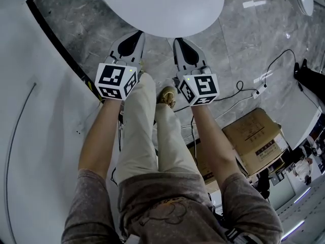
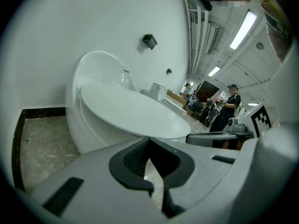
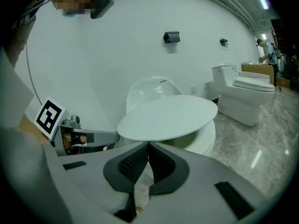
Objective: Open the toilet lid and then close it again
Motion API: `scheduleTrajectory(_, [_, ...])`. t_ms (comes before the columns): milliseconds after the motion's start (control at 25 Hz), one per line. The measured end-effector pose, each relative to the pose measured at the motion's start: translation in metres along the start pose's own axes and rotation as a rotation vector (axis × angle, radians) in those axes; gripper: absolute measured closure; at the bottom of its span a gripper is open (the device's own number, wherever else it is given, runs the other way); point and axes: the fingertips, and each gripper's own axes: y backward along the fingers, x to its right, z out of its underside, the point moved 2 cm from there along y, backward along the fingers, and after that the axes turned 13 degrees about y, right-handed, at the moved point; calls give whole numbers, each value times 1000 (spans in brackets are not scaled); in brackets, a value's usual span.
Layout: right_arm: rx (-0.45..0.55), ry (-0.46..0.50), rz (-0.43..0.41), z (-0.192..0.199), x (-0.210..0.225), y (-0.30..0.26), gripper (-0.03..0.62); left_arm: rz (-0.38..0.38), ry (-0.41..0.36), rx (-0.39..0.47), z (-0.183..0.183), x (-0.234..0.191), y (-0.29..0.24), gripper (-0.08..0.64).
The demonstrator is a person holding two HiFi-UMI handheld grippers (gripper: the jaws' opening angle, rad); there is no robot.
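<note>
- Left gripper (image 2: 148, 139): jaws closed, pad tips meeting, nothing between them.
- Right gripper (image 3: 149, 144): the same, jaws together and empty.
- Both point forward and somewhat down, side by side, with tips at the front edge of the toilet lid (image 3: 168, 115). In the head view both tips disappear beneath its rim.
- Lid: white oval, directly ahead of the person against the white wall. Its front edge is lifted clear of the bowl (image 3: 207, 136) with a gap showing between them, but it is far from upright.
- Step, as I judge it: the opening, early on. The closed jaws serve as wedges under the rim, not as a grip.
- Next move calls for raising both tips together and evenly along the lid's arc toward the rounded back of the toilet (image 3: 148, 88). They should stay under the rim so the lid cannot slip off and drop.
- Not resolvable: whether the tips actually touch the lid's underside, since neither gripper view shows the contact. The hinge is hidden behind the lid. The head view cuts off the lid's rear and the whole bowl.
- Surroundings: grey marble floor (image 1: 76, 19), a cardboard box (image 1: 256, 139) to the person's right, and a second toilet (image 3: 245, 88) well apart.
</note>
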Motion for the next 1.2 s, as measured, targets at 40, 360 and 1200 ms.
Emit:
scheduleTrajectory(40, [6,5,-3,-10,-1,4,566,1,4,0,-7,5,4,552])
scheduleTrajectory(360, [58,68,-39,-116,-4,29,566,-6,17,31,-85,43,37,552])
scheduleTrajectory(1200, [74,134,-192,-325,-8,13,566,-104,174,131,-253,64,74,552])
